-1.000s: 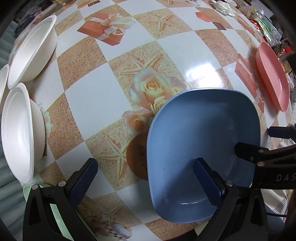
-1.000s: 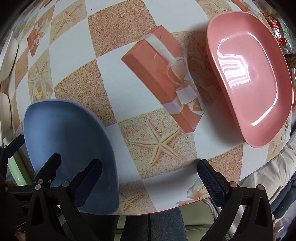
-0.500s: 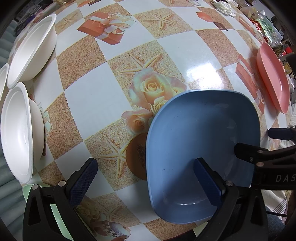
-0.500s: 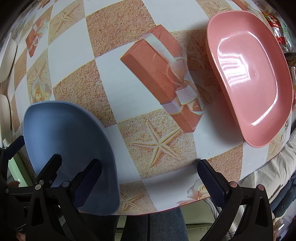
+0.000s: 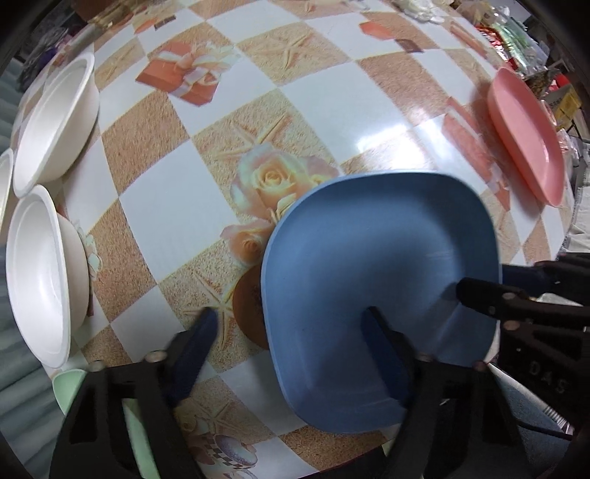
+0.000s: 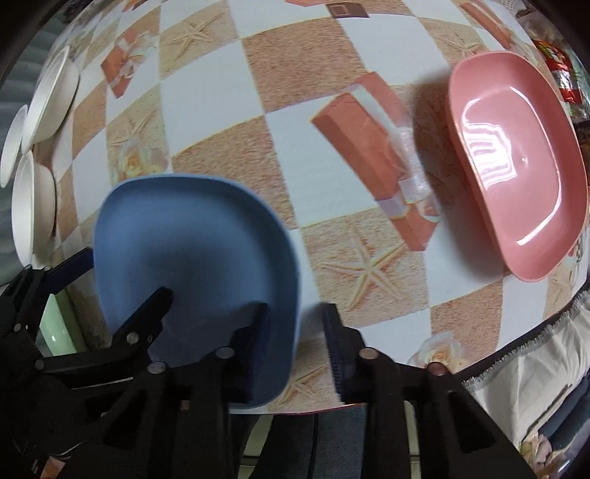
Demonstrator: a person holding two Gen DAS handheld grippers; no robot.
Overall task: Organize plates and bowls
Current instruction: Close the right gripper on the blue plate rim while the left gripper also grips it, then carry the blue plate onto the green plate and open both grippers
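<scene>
A blue square plate (image 5: pixel 376 254) lies at the table's near edge; it also shows in the right wrist view (image 6: pixel 191 235). My left gripper (image 5: pixel 291 331) straddles its left rim, one finger inside the plate, one on the table, jaws partly closed with a gap. My right gripper (image 6: pixel 295 324) straddles its right rim the same way, jaws narrowed around the rim but not clearly clamped. A pink plate (image 6: pixel 516 162) lies at the right; it also shows in the left wrist view (image 5: pixel 527 132). White bowls (image 5: pixel 40 265) (image 5: pixel 55 121) sit at the left.
The table (image 5: pixel 332 110) has a checkered cloth with roses, starfish and gift boxes. A pale green plate (image 5: pixel 70 387) lies at the near left edge. Clutter (image 5: pixel 516 25) sits at the far right. The table's front edge (image 6: pixel 479 368) is close to both grippers.
Both grippers have narrowed their jaws around the blue plate's rims. The plate sits higher in both views and looks tilted up at the near side. The bowls and pink plate stay put.
</scene>
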